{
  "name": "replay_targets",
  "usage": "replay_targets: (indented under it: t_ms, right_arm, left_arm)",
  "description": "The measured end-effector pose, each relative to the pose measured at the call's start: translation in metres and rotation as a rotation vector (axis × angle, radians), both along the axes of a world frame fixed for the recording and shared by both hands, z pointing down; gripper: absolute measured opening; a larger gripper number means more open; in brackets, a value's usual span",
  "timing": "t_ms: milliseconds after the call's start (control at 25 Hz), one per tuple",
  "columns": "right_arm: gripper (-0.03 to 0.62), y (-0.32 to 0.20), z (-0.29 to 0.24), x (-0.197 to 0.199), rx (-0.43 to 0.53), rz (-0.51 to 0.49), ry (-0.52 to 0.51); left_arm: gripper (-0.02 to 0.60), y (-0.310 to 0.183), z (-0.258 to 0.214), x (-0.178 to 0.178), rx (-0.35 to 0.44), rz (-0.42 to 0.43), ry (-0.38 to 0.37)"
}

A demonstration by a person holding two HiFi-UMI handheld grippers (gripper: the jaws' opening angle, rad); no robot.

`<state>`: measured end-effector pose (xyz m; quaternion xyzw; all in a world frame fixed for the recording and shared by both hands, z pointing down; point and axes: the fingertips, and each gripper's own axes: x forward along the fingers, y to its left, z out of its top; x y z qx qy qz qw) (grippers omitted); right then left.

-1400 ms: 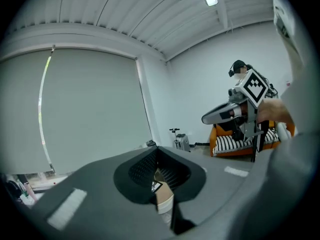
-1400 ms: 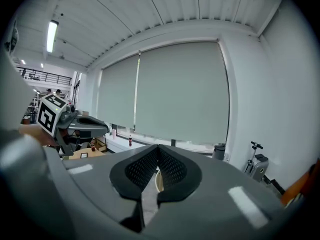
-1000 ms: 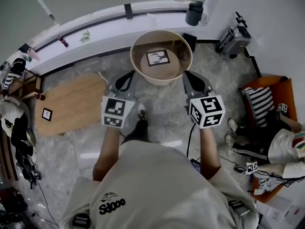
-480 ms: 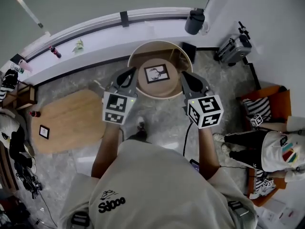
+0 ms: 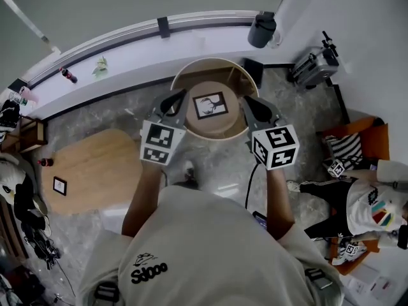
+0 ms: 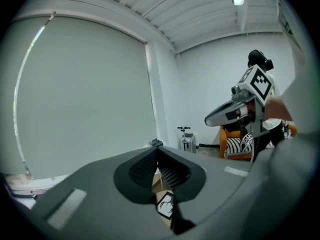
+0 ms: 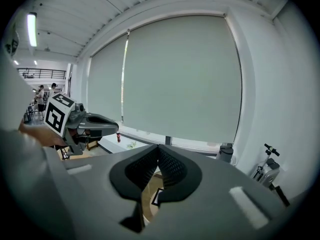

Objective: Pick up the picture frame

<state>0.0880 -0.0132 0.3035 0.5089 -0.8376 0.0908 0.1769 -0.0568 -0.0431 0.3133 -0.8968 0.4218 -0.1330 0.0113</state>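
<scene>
A black picture frame (image 5: 210,105) with a dark drawing on white lies flat on a round light-wood table (image 5: 191,71). My left gripper (image 5: 176,98) is shut and empty, its tips over the table's left edge, just left of the frame. My right gripper (image 5: 250,103) is also shut and empty, over the table's right edge, right of the frame. In the left gripper view the frame (image 6: 165,205) shows below the closed jaws of the left gripper (image 6: 157,145). In the right gripper view a corner of the frame (image 7: 158,196) shows under the closed right gripper (image 7: 159,146).
A low wooden table (image 5: 95,164) with a small framed card (image 5: 60,185) stands at the left. A dark cylinder (image 5: 262,29) and a folded scooter (image 5: 312,59) stand behind the round table. A person (image 5: 357,199) sits on an orange seat at the right.
I have stepped toward the round table. Both grippers moved forward together, from short of its near rim to either side of the picture frame, and stayed shut.
</scene>
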Motion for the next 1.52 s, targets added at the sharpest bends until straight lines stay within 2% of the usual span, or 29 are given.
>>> replay_targets:
  t_ms: [320, 480, 680, 960, 1320, 1520]
  right_arm:
    - [0.003, -0.04, 0.026, -0.01, -0.074, -0.025, 0.016]
    - [0.005, -0.061, 0.043, -0.011, -0.131, -0.034, 0.032]
    - [0.004, -0.086, 0.062, 0.0, -0.185, -0.003, 0.015]
    - [0.005, -0.131, 0.104, 0.025, -0.271, 0.022, 0.02]
    - [0.005, -0.199, 0.175, 0.055, -0.391, -0.012, 0.02]
    - [0.006, -0.224, 0.232, 0.066, -0.488, -0.025, 0.023]
  left_arm:
    - [0.011, -0.041, 0.032, -0.017, -0.075, -0.02, 0.016]
    - [0.011, -0.061, 0.061, -0.026, -0.144, -0.032, 0.019]
    - [0.011, -0.085, 0.092, -0.032, -0.209, -0.036, 0.017]
    - [0.011, -0.122, 0.143, -0.018, -0.33, -0.037, -0.013]
    - [0.012, -0.171, 0.226, 0.003, -0.51, -0.093, -0.059]
    - [0.014, -0.193, 0.274, 0.012, -0.623, -0.131, -0.04]
